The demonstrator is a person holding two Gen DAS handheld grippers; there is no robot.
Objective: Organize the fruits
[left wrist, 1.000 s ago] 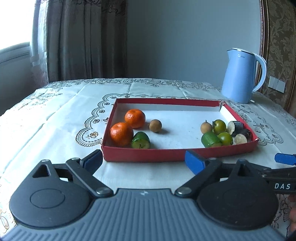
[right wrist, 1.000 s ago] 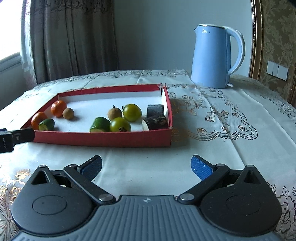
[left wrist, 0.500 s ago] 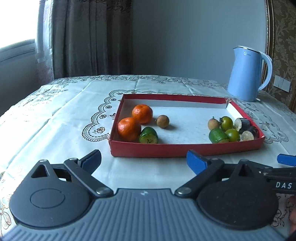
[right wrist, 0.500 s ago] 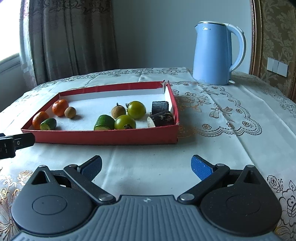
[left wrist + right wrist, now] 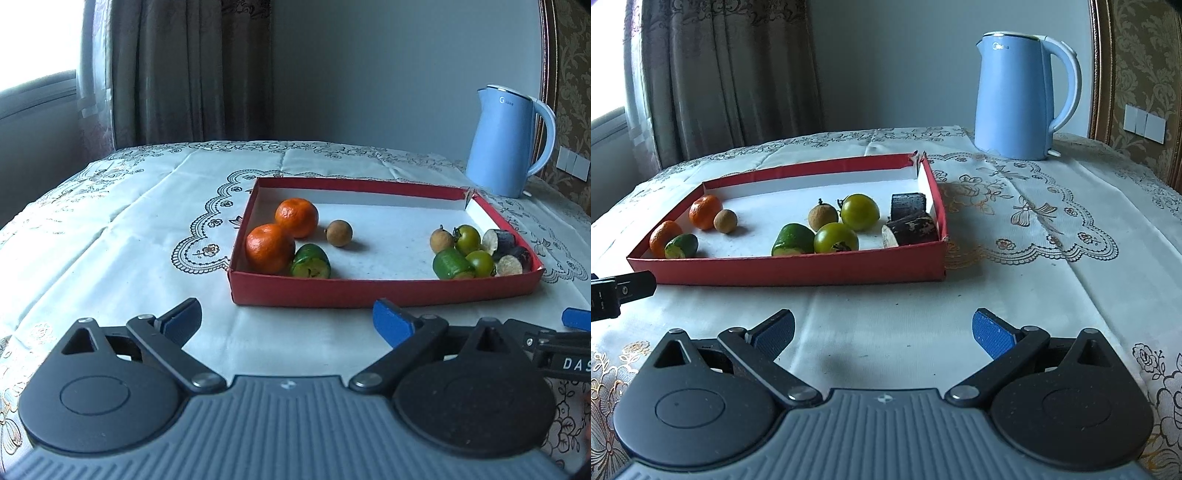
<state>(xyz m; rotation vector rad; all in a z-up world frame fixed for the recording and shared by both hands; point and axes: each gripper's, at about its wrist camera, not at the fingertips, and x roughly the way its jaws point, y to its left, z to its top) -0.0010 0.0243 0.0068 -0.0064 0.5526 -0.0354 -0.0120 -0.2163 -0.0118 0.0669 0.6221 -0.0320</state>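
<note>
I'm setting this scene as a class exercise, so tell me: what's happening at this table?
A person holds two tools over the tablecloth, short of a red tray of fruit. The left tool and right tool are both open and empty. Two oranges sit at the tray's left end, green tomatoes and dark cut pieces at its right. Nothing is gripped yet. A blue kettle stands behind.

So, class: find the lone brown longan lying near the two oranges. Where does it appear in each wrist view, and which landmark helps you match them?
Left wrist view: the longan sits left of centre in the tray, right of the oranges.
Right wrist view: the longan is far left, beside the rear orange.
Shared landmark: the blue kettle beyond the red tray.
</note>
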